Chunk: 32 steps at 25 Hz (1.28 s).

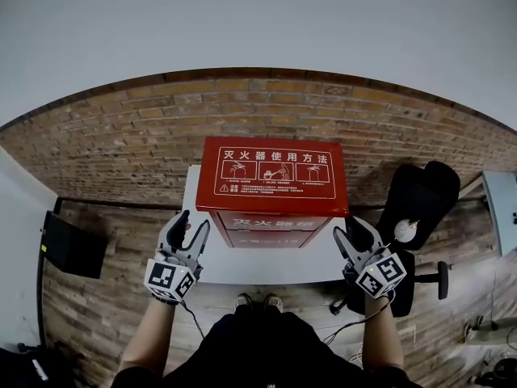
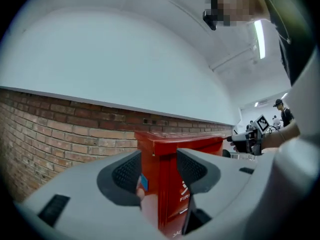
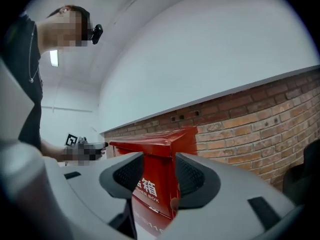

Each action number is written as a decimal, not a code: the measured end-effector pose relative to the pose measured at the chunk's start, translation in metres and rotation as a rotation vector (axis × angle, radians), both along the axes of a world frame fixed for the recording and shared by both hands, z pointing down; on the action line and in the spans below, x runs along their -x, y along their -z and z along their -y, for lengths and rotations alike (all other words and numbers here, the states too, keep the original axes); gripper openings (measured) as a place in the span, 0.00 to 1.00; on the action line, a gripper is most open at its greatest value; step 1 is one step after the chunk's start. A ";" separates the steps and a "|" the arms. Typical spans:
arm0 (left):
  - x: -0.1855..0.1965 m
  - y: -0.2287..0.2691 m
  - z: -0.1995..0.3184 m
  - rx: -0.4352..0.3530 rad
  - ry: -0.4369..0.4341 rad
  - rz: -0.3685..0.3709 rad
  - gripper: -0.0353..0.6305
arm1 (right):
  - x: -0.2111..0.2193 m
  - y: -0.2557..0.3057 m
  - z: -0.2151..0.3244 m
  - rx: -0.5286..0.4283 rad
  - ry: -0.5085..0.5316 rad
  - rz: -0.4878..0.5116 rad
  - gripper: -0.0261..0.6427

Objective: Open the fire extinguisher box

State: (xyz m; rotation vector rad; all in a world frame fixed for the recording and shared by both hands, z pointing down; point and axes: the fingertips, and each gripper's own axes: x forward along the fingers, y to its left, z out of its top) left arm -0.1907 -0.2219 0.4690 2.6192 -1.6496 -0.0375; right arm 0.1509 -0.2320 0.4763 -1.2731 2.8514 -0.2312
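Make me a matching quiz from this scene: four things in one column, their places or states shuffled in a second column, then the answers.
Things:
1. red metal fire extinguisher box
2. left gripper
3. black office chair
4. brown brick wall

Places or states:
A. closed, standing on the white rectangular table
B. on the wooden floor, right of the table
C. jaws apart, gripping nothing, near the box's left front corner
D. behind the table, spanning the view

Pairs: 1-A, 2-C, 3-B, 4-D.
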 end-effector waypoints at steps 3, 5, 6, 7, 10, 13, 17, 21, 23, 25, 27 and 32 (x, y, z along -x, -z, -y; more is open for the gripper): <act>0.000 0.010 0.009 -0.015 -0.060 -0.014 0.44 | 0.004 0.009 0.006 -0.016 0.035 0.003 0.34; -0.003 0.012 0.016 -0.017 -0.101 -0.013 0.45 | 0.005 0.014 0.011 -0.018 0.045 0.006 0.35; -0.004 0.013 0.018 -0.017 -0.115 -0.006 0.45 | 0.004 0.015 0.014 -0.018 0.043 -0.002 0.35; -0.006 0.014 0.021 -0.015 -0.124 -0.001 0.45 | 0.004 0.016 0.016 -0.019 0.040 -0.013 0.35; -0.012 0.017 0.024 -0.020 -0.152 0.008 0.45 | 0.003 0.016 0.019 -0.024 0.025 -0.043 0.35; -0.017 0.018 0.024 -0.034 -0.158 0.015 0.45 | 0.003 0.016 0.022 -0.040 -0.011 -0.083 0.33; -0.016 0.017 0.025 -0.036 -0.143 0.025 0.44 | 0.001 0.014 0.023 -0.045 -0.043 -0.128 0.27; -0.017 0.020 0.024 -0.044 -0.140 0.048 0.43 | 0.001 0.016 0.022 -0.040 -0.053 -0.116 0.26; -0.017 0.025 0.023 -0.046 -0.141 0.042 0.43 | 0.000 0.020 0.021 -0.038 -0.059 -0.094 0.26; -0.016 0.031 0.022 -0.050 -0.144 0.024 0.43 | 0.001 0.027 0.019 -0.038 -0.058 -0.077 0.26; -0.015 0.040 0.023 -0.060 -0.145 0.005 0.43 | 0.003 0.039 0.020 -0.038 -0.048 -0.064 0.26; -0.014 0.078 0.035 -0.076 -0.157 -0.032 0.43 | 0.002 0.079 0.031 -0.026 -0.031 -0.016 0.26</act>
